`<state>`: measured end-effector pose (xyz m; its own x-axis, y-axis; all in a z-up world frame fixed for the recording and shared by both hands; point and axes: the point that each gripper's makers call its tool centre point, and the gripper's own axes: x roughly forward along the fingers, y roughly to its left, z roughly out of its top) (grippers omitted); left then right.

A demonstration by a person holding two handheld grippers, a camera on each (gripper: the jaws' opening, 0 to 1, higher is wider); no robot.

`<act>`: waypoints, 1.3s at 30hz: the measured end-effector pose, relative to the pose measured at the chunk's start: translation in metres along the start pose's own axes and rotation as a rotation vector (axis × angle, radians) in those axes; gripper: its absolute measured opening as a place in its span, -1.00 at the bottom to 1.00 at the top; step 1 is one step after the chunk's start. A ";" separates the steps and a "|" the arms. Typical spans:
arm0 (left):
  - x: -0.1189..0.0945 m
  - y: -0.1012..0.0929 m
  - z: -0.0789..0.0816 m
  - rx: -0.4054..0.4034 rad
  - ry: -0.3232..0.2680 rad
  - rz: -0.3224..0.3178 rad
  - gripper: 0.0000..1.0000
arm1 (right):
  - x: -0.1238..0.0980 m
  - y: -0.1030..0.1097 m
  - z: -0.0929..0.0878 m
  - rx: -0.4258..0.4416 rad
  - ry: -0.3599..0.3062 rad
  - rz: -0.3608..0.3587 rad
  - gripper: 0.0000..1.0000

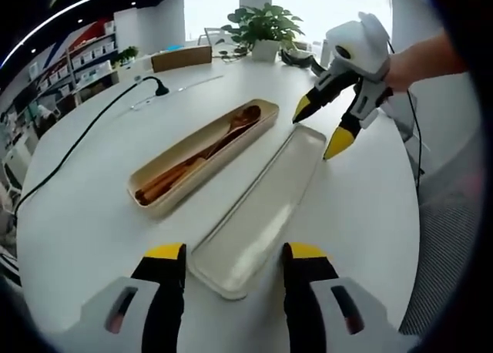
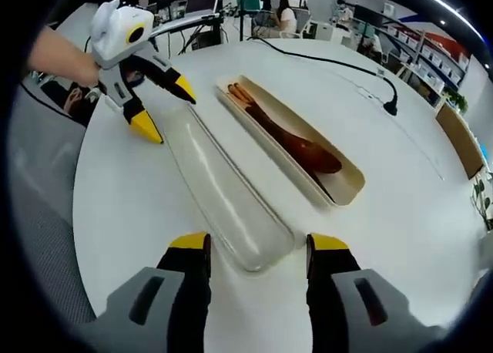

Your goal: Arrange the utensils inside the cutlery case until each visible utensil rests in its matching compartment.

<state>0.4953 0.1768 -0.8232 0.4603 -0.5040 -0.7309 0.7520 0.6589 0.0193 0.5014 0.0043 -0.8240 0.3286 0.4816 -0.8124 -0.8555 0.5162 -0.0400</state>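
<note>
Left gripper view: left gripper (image 1: 233, 254) spread open around near end of loose lid (image 1: 263, 210); cutlery case (image 1: 202, 156) holding wooden utensils (image 1: 199, 154) beyond left finger, on white bench (image 1: 92, 222).

Right gripper view: right gripper (image 2: 257, 243) open, straddling lid's near end; case beyond right finger.

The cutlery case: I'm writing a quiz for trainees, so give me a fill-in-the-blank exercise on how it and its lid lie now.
1. The wooden utensils lie inside the open ____.
2. The lid lies on the table ____ the cutlery case.
3. The jaws of the left gripper and right gripper are ____.

Missing: case; beside; open
</note>
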 end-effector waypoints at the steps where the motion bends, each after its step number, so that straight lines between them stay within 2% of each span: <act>1: 0.000 0.000 0.000 0.000 -0.002 0.002 0.04 | -0.001 0.001 0.000 0.002 -0.004 -0.003 -0.05; 6: -0.002 0.000 -0.002 -0.009 -0.020 0.018 0.05 | -0.001 0.004 -0.001 0.027 -0.020 -0.018 -0.07; 9: -0.005 -0.002 -0.004 -0.015 -0.026 0.023 0.05 | -0.003 0.004 -0.005 0.088 -0.004 -0.020 -0.12; 10: -0.006 -0.003 -0.005 -0.016 -0.025 0.021 0.01 | -0.005 0.002 -0.005 0.116 -0.007 -0.032 -0.40; 11: -0.008 -0.009 -0.008 -0.005 -0.010 0.006 -0.02 | -0.009 -0.008 -0.011 0.159 0.013 -0.102 -0.64; 12: -0.009 -0.015 -0.008 0.032 -0.017 -0.014 -0.07 | -0.008 -0.003 -0.016 0.164 0.042 -0.052 -0.94; 13: -0.009 -0.021 -0.006 0.064 -0.025 -0.028 -0.15 | -0.009 0.002 -0.021 0.167 0.071 -0.025 -1.00; 14: -0.009 -0.025 -0.006 0.073 -0.028 -0.025 -0.16 | -0.006 0.013 -0.020 0.151 0.040 0.031 -0.99; 15: -0.009 -0.024 -0.006 0.062 -0.026 -0.017 -0.17 | -0.005 0.010 -0.016 0.115 0.014 -0.018 -0.95; 18: -0.008 -0.018 -0.008 0.016 -0.023 -0.001 -0.10 | -0.004 0.015 -0.016 0.094 0.021 -0.021 -0.83; 21: -0.009 -0.019 -0.009 0.020 -0.036 -0.012 -0.12 | -0.004 0.019 -0.014 0.101 0.032 0.003 -0.69; 23: -0.009 -0.022 -0.010 0.033 -0.034 -0.031 -0.15 | -0.004 0.016 -0.016 0.070 0.053 -0.008 -0.67; 27: -0.011 -0.030 -0.013 0.081 -0.026 -0.083 -0.21 | -0.010 0.014 -0.015 0.045 0.068 -0.013 -0.47; 28: -0.011 -0.031 -0.012 0.108 -0.035 -0.092 -0.22 | -0.011 0.013 -0.014 0.020 0.072 -0.015 -0.46; 32: -0.014 -0.037 -0.018 0.120 -0.021 -0.113 -0.23 | -0.020 0.004 -0.005 -0.131 0.076 -0.051 -0.49; 35: -0.018 -0.049 -0.024 0.170 -0.008 -0.159 -0.23 | -0.023 0.007 0.002 -0.167 0.068 -0.042 -0.48; 39: -0.022 -0.059 -0.028 0.217 0.005 -0.197 -0.23 | -0.023 0.020 0.008 -0.245 0.067 -0.002 -0.32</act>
<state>0.4272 0.1646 -0.8273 0.2931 -0.6075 -0.7383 0.9104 0.4133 0.0214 0.4802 0.0091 -0.8020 0.3104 0.4284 -0.8486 -0.9289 0.3265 -0.1749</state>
